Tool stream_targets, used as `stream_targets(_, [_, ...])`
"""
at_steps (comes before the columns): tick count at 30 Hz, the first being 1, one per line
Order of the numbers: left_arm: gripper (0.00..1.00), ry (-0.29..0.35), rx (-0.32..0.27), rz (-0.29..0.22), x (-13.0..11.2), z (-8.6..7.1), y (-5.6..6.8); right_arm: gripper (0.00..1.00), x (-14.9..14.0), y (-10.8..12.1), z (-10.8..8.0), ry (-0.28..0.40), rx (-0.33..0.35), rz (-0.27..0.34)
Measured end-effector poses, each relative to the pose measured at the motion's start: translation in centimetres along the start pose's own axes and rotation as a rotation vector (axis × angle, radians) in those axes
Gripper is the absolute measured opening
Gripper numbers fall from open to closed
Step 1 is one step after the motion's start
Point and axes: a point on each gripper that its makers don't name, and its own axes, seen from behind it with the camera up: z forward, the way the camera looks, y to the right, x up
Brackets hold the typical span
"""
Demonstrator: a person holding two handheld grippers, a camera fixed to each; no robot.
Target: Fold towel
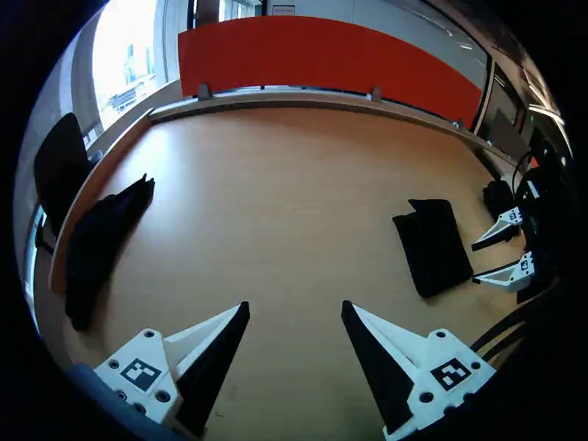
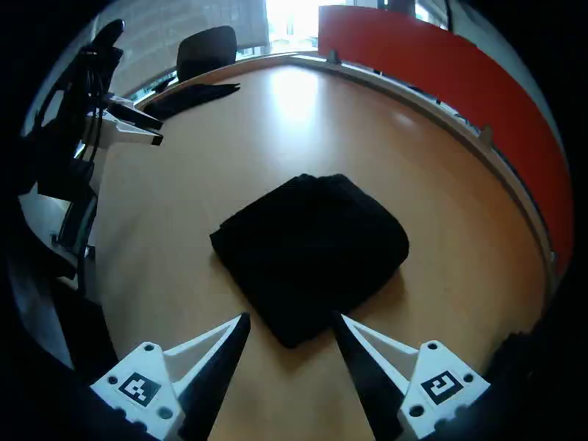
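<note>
Office, looks like an open-plan or meeting area. Long light-wood laminate counter (image 1: pixel 294 184) with a curved edge, desk type. A red divider panel (image 1: pixel 323 59) stands upright along the counter's far edge, held in small grey clamps (image 1: pixel 203 92), as a desk screen is. A black office chair (image 1: pixel 59 169) with a high back stands at the counter's end, seen in both the left and right gripper views. Large window (image 1: pixel 125 59) behind the chair, very bright, with city buildings outside. Pale walls and what look like glazed panels beyond the divider, too blurred to detail.
</note>
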Motion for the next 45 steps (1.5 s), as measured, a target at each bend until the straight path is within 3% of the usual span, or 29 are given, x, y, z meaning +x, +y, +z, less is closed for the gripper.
stream_targets(6, [0.93, 0.0, -0.001, -0.004, 0.0, 0.0, 0.1, 0.85, -1.5, 0.0, 0.2, -0.029, -0.006, 0.005])
stream_targets(18, [0.93, -0.004, -0.003, 0.001, -0.2, 0.1, 0.3, 0.71, -3.1, -0.3, 0.4, -0.055, -0.001, 0.046])
stream_targets(28, [0.93, -0.004, -0.007, 0.004, -0.1, 0.2, 0.4, 0.43, -3.1, -0.2, 0.8, -0.059, -0.003, 0.068])
stream_targets(38, [0.93, -0.006, -0.008, 0.006, -0.1, 0.3, 0.4, 0.08, -3.2, 0.1, 1.3, -0.062, -0.012, 0.084])
stream_targets(45, [0.93, -0.007, -0.009, 0.008, -0.1, 0.4, 0.5, 0.05, -3.3, 0.2, 1.1, -0.056, -0.016, 0.091])
